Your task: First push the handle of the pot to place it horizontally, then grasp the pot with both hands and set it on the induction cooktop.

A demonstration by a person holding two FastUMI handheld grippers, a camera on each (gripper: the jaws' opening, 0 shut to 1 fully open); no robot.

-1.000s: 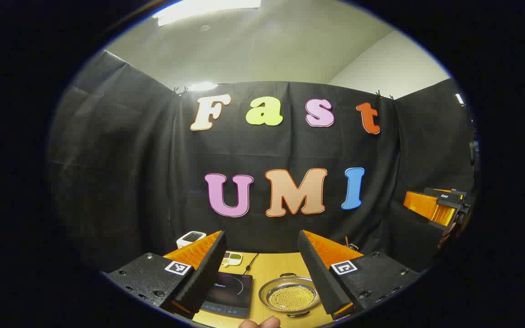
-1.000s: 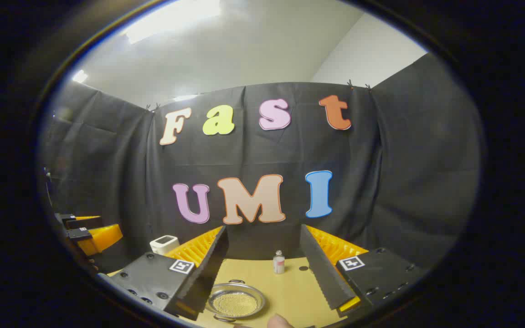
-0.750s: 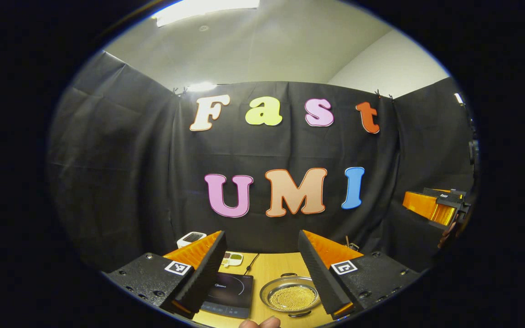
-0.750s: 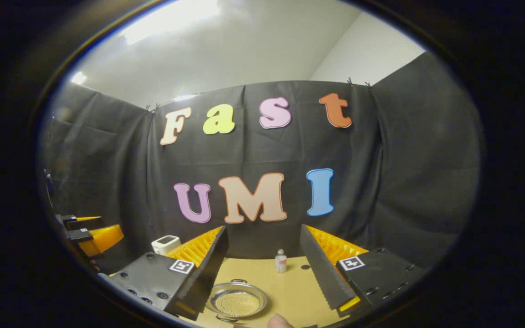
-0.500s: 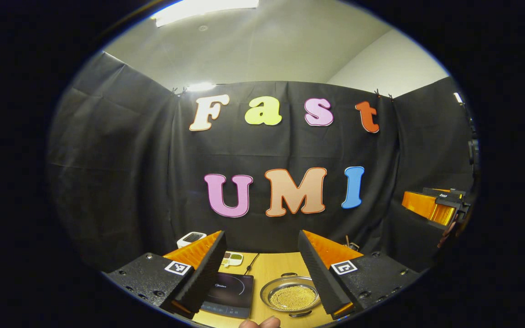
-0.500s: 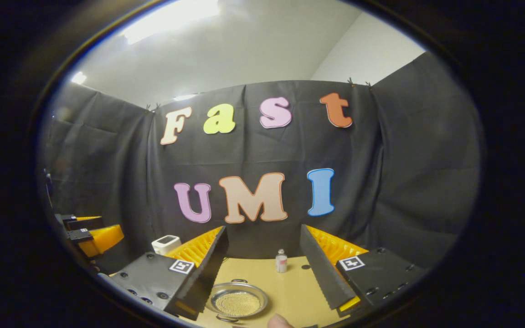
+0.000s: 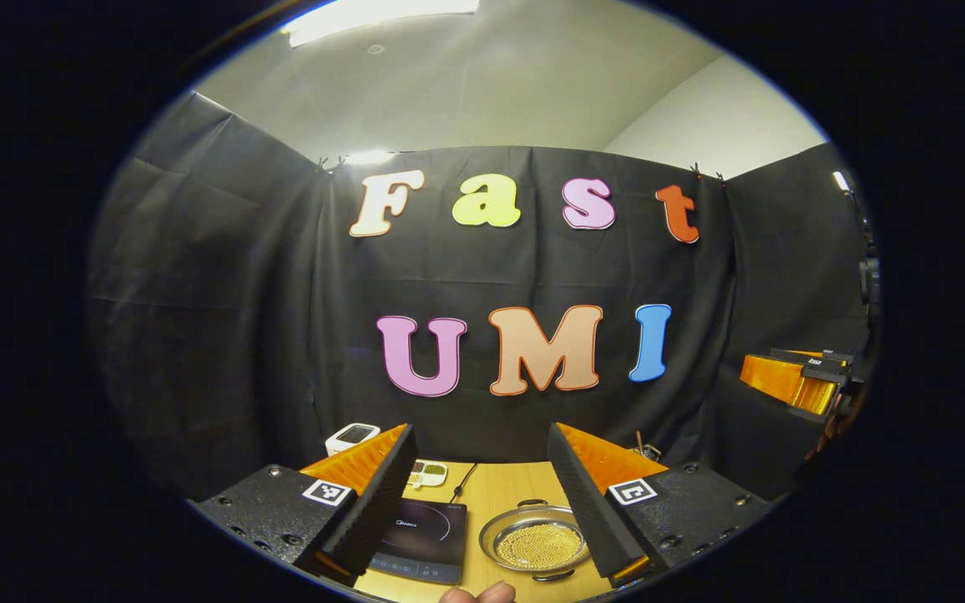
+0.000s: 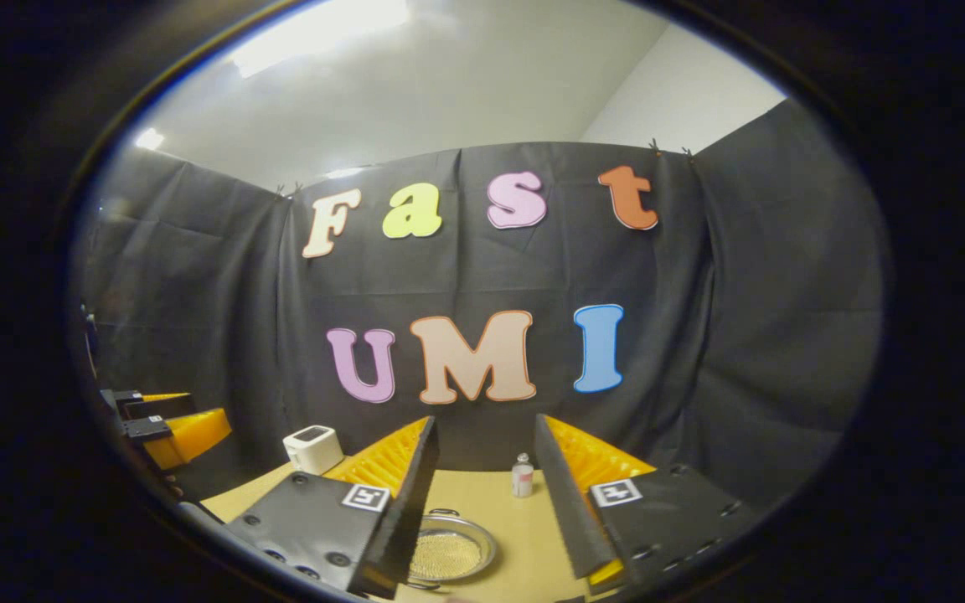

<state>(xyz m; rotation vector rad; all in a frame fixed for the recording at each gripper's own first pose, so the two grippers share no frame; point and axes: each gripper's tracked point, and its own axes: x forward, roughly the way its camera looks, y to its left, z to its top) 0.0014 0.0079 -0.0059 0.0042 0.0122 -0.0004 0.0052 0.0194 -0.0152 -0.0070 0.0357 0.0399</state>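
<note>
Foam-lined and parted, your left gripper [image 7: 478,486] holds nothing and hangs above the near edge of the wooden table [image 7: 495,490]; your right gripper [image 8: 482,481] is likewise spread and empty, raised over the same table. Between your left gripper's fingers you see the steel pot [image 7: 534,543], shallow and full of small golden beads, resting on the table just right of the dark induction cooktop [image 7: 420,536], not on it. Its handles sit at the far and near rim, so by my reading the handle push is not yet done, and the two-handed lift and placement remain.
</note>
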